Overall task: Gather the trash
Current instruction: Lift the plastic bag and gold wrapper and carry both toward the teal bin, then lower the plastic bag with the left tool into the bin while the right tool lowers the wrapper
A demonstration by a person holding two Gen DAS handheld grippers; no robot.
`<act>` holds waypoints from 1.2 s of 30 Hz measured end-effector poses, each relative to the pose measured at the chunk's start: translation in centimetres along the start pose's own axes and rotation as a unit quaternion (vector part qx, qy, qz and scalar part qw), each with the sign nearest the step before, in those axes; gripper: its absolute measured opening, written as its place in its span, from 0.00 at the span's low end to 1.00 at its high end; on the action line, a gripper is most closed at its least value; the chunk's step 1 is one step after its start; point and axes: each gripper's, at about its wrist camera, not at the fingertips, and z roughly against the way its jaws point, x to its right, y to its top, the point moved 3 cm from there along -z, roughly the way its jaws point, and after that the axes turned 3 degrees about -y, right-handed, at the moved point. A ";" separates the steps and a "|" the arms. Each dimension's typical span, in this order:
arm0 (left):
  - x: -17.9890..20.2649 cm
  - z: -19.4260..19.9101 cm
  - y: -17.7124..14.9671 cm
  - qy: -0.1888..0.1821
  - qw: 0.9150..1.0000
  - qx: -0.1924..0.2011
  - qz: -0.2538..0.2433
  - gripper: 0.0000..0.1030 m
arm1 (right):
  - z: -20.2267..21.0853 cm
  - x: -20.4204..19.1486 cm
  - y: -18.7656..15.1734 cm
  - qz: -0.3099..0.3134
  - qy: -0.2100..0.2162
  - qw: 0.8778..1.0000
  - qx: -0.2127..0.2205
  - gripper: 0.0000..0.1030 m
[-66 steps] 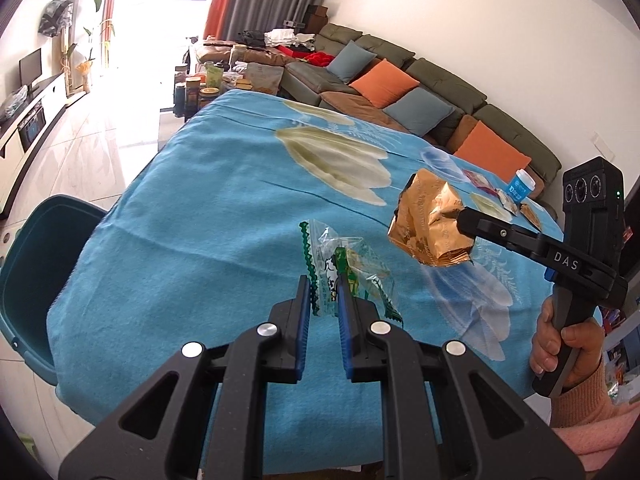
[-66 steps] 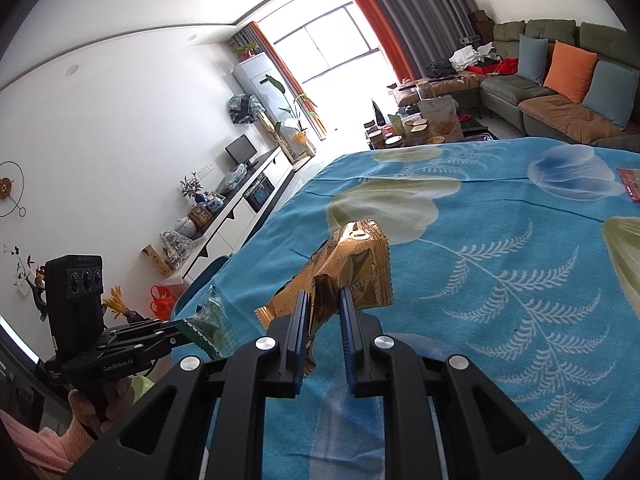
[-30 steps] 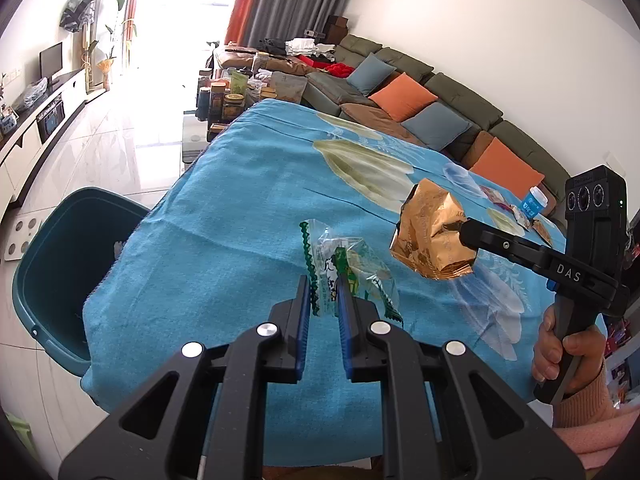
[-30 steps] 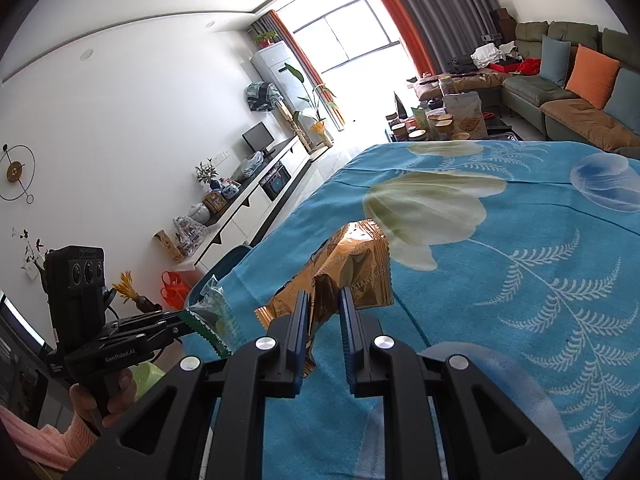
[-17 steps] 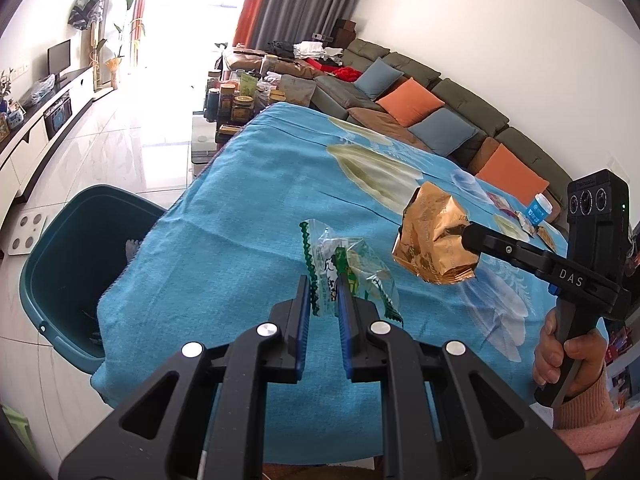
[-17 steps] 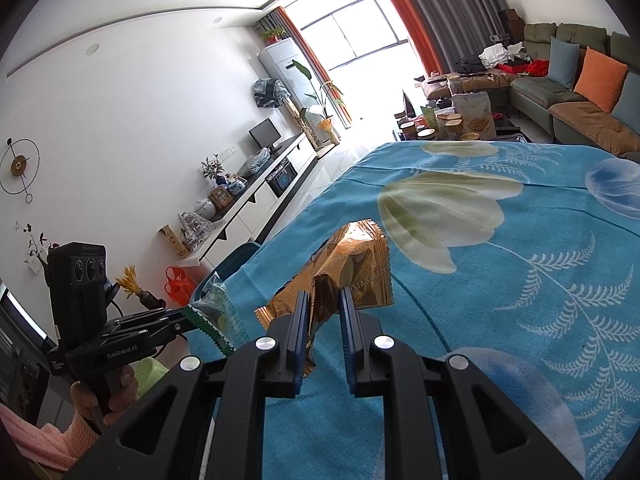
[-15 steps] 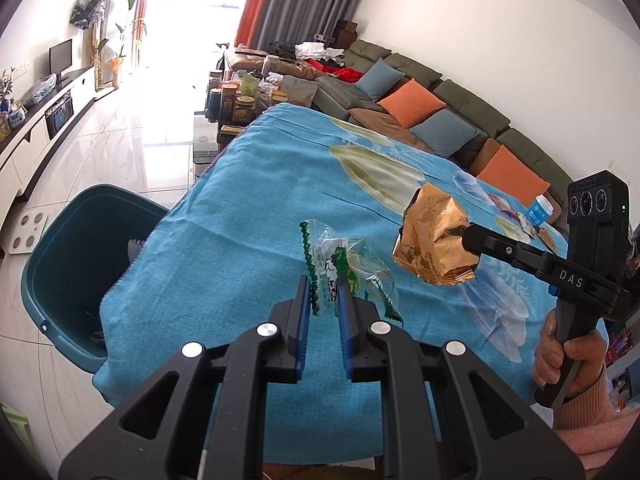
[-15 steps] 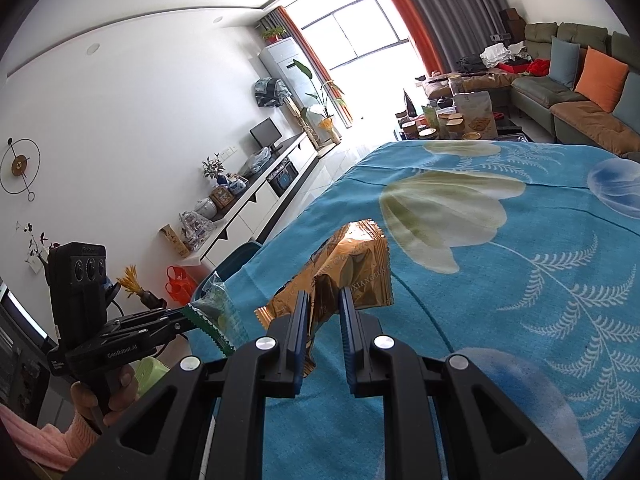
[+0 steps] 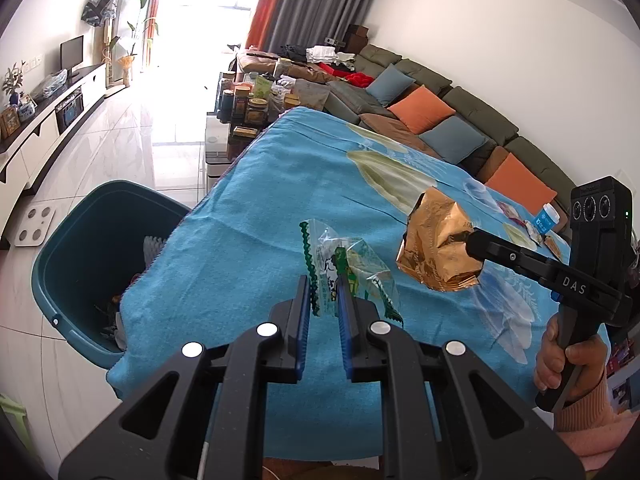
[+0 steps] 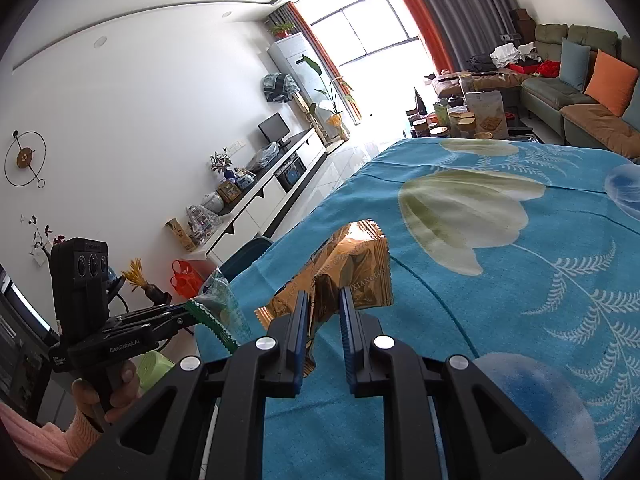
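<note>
My left gripper [image 9: 325, 286] is shut on a clear plastic wrapper with green zigzag edges [image 9: 348, 266], held above the near part of the blue-clothed table [image 9: 260, 216]. In the right wrist view the same gripper [image 10: 188, 314] and wrapper [image 10: 218, 310] appear at lower left. My right gripper [image 10: 324, 300] is shut on a crumpled gold foil snack bag [image 10: 352, 268]; in the left wrist view that gripper [image 9: 474, 240] holds the gold bag [image 9: 438, 248] to the right of the clear wrapper. A teal trash bin [image 9: 64, 248] with some rubbish inside stands on the floor off the table's left corner.
More small wrappers and a blue-capped bottle [image 9: 546, 220] lie at the table's far right edge. A low table crowded with jars [image 9: 256, 100] stands beyond the table's far end, a sofa with cushions [image 9: 432, 120] along the wall. A white scale [image 9: 34, 226] lies on the tiled floor.
Both grippers keep their wrappers. The view has swung so the teal bin shows more fully at left, and the table's corner edge is nearer.
</note>
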 end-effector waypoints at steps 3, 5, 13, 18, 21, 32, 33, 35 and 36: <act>-0.3 0.2 0.0 0.002 1.000 0.002 0.002 0.13 | -0.2 -0.2 0.0 0.003 0.001 1.000 -0.001 0.14; -0.5 0.3 0.0 0.004 1.000 0.003 0.005 0.13 | -0.4 -0.4 0.0 0.005 0.002 1.000 -0.002 0.14; -1.4 0.9 -0.1 0.011 1.000 0.008 0.012 0.13 | -0.9 -1.2 0.1 0.012 0.006 1.000 -0.005 0.14; -2.0 1.2 0.0 0.015 1.000 0.012 0.016 0.13 | -1.4 -1.6 0.3 0.015 0.010 1.000 -0.007 0.14; -2.2 1.4 0.0 0.017 1.000 0.014 0.018 0.13 | -1.6 -1.8 0.3 0.018 0.011 1.000 -0.008 0.14; -3.3 1.9 -0.1 0.025 0.999 0.019 0.028 0.13 | -2.7 -3.0 0.6 0.030 0.019 0.999 -0.015 0.14; -3.4 2.0 -0.1 0.025 0.999 0.019 0.029 0.13 | -2.8 -3.1 0.6 0.031 0.019 0.999 -0.016 0.14; -3.6 2.1 -0.1 0.027 0.999 0.021 0.030 0.13 | -3.0 -3.3 0.6 0.033 0.020 0.999 -0.018 0.14; -3.7 2.1 -0.1 0.028 0.999 0.021 0.032 0.13 | -3.1 -3.4 0.6 0.034 0.021 0.999 -0.018 0.14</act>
